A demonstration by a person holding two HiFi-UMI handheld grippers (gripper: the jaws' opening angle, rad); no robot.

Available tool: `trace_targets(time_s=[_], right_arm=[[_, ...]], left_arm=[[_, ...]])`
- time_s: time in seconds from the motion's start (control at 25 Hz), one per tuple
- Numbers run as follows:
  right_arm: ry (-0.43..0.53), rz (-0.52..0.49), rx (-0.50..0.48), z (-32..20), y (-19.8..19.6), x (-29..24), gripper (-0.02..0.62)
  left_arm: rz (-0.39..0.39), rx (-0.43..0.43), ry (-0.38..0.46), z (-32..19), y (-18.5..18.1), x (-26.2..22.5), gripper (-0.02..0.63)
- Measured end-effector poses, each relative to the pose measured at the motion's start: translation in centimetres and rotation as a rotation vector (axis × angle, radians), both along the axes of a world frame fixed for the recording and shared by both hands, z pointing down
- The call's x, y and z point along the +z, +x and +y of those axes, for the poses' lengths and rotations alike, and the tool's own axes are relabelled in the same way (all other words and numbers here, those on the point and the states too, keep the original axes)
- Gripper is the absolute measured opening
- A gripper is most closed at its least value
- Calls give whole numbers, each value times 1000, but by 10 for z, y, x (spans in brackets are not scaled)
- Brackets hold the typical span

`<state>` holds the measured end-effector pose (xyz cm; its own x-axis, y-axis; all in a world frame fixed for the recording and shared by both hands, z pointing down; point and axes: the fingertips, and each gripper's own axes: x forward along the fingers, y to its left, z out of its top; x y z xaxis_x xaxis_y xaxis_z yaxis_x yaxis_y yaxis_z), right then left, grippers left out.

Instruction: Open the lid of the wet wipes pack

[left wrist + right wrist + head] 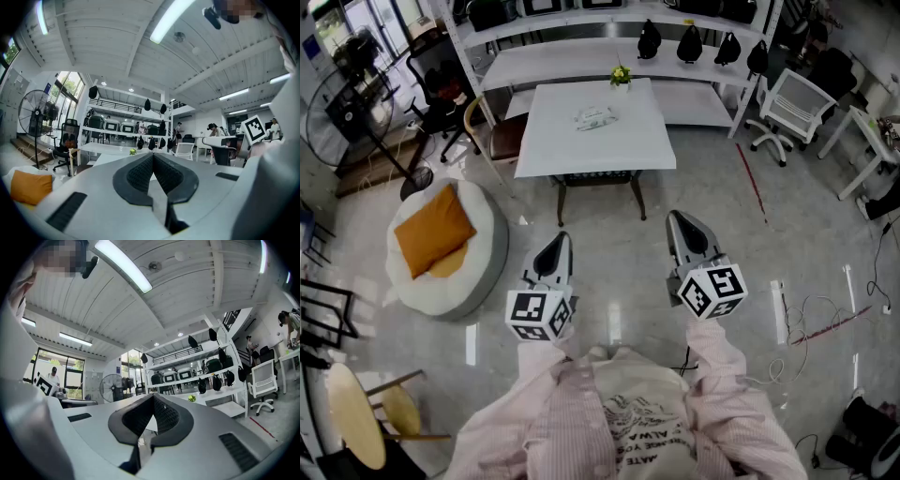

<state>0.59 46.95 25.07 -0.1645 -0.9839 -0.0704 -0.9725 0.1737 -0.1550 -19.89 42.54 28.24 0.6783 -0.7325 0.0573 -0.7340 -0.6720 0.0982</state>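
The wet wipes pack [597, 117] lies flat, lid shut, on the white table [553, 141] far ahead of me, with a small green plant [621, 75] at the table's back edge. My left gripper [562, 238] and right gripper [679, 217] are held level over the floor, well short of the table and side by side. Both have their jaws together with nothing between them. In the left gripper view the left gripper [153, 154] points toward the table [105, 158], and the plant [133, 151] shows. The right gripper [153, 397] also shows its jaws meeting, and they hide the pack.
A white beanbag with an orange cushion [445, 244] sits left of me. A wooden chair [492, 131] stands at the table's left side, a white office chair [792, 103] at the right, shelving [619, 42] behind. Cables [825, 319] lie on the floor at right; a standing fan [356, 103] is far left.
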Motion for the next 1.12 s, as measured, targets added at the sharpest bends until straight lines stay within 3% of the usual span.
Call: trace_targets(time_s=[0.28, 0.48, 0.56, 0.84, 1.12], right_arm=[[30, -51, -34, -3, 12, 2, 0], [0, -20, -24, -8, 22, 11, 5], [-10, -33, -27, -10, 26, 16, 81], [-30, -52, -29, -17, 41, 28, 183], [-49, -40, -35, -31, 46, 37, 190]], left_arm=[[-2, -17, -16, -3, 7, 6, 0], [4, -39, -22, -5, 10, 9, 0], [6, -43, -26, -4, 13, 11, 0], [9, -71, -46, 0, 17, 19, 0], [1, -99, -60, -7, 15, 24, 0]])
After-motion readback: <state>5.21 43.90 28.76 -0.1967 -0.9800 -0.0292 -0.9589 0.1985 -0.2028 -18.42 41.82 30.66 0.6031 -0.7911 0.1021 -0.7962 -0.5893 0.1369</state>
